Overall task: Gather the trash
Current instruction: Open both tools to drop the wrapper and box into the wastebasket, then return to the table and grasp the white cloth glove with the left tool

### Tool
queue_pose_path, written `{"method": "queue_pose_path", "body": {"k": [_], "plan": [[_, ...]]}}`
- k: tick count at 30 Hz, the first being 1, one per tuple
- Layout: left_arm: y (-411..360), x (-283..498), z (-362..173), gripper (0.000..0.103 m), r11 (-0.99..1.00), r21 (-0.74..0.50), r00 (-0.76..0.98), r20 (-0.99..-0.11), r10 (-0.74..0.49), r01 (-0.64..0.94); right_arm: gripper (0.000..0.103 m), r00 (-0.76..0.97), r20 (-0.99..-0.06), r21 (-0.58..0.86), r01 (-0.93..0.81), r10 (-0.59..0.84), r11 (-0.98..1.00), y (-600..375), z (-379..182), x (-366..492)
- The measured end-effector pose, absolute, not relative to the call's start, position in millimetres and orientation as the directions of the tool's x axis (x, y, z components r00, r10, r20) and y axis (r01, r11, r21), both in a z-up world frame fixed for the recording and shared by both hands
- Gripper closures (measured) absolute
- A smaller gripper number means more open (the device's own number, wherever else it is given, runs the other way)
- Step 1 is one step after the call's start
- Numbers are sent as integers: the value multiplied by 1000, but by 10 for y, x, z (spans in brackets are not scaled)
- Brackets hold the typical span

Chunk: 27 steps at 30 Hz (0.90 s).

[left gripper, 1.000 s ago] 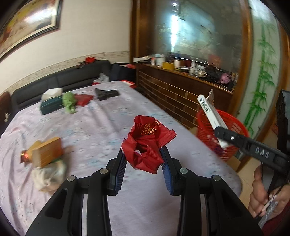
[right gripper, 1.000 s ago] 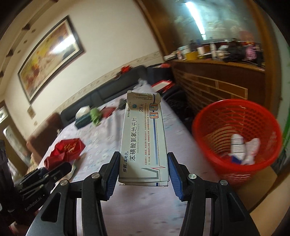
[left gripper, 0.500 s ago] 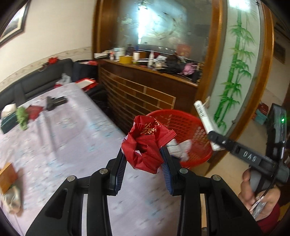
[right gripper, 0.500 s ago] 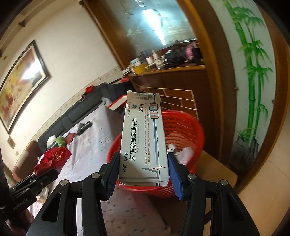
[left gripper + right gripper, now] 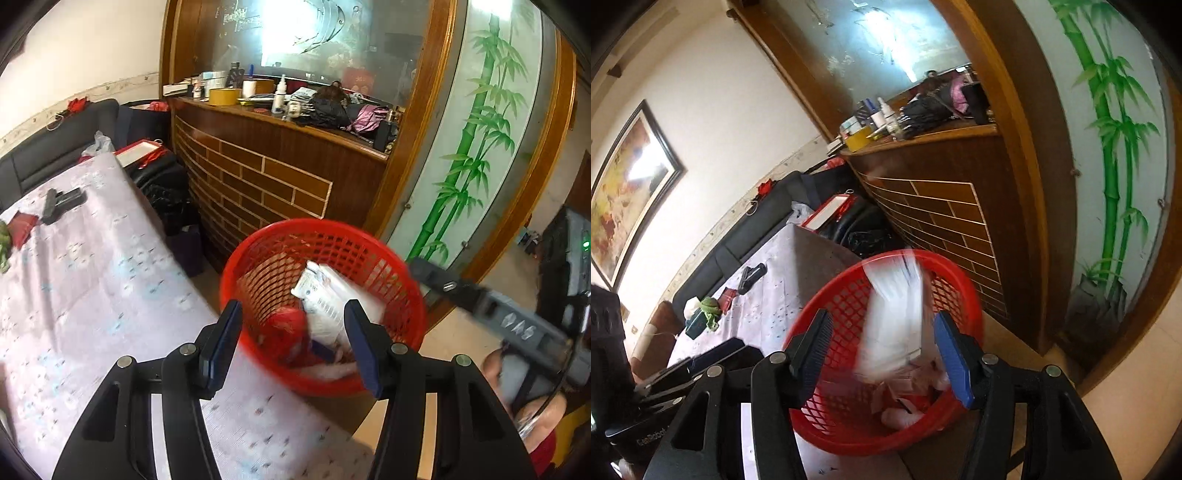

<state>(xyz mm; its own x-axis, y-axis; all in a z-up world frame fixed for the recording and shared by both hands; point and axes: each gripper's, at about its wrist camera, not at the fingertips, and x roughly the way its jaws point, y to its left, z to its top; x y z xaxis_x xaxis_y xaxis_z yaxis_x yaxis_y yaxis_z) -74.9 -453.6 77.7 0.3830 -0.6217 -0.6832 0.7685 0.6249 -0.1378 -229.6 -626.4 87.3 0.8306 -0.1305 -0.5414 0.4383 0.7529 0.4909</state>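
Left tongs (image 5: 293,341): mine, over the red basket (image 5: 413,295); jaws have just been spreading, released, nothing between them.
Red wrapper (image 5: 286,328): lies inside the basket, blurred, beside white packets.
Right tongs (image 5: 882,345): also above the basket, jaws just widened; pads clear of the box.
Medicine box (image 5: 892,321): white, smeared by motion, in the gap between my right jaws, over the basket's inside, touching neither pad.
Basket: on the floor, beside the desk (image 5: 92,280) with its pale floral cloth, in front of a wooden cabinet (image 5: 295,162).
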Motion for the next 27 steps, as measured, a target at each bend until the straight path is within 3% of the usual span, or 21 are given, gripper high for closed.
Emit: {"method": "queue_pose_path", "body": {"k": [9,24,27], "plan": [[-3825,-928,737,40,682,-47,481,-673,-561,729,41,842,-533,478,381,-83,791,-5891,862,-2425],[-2348,-799,640,39,820,-108,561,-679,-474,562,41,792,-599,400,167,119,901,-4659,758,-1814],[-1943,-731,652,34,859,-115,596,-673,-437,500,41,781,-609,387,139,139,912,-4472,756,-1717]]}}
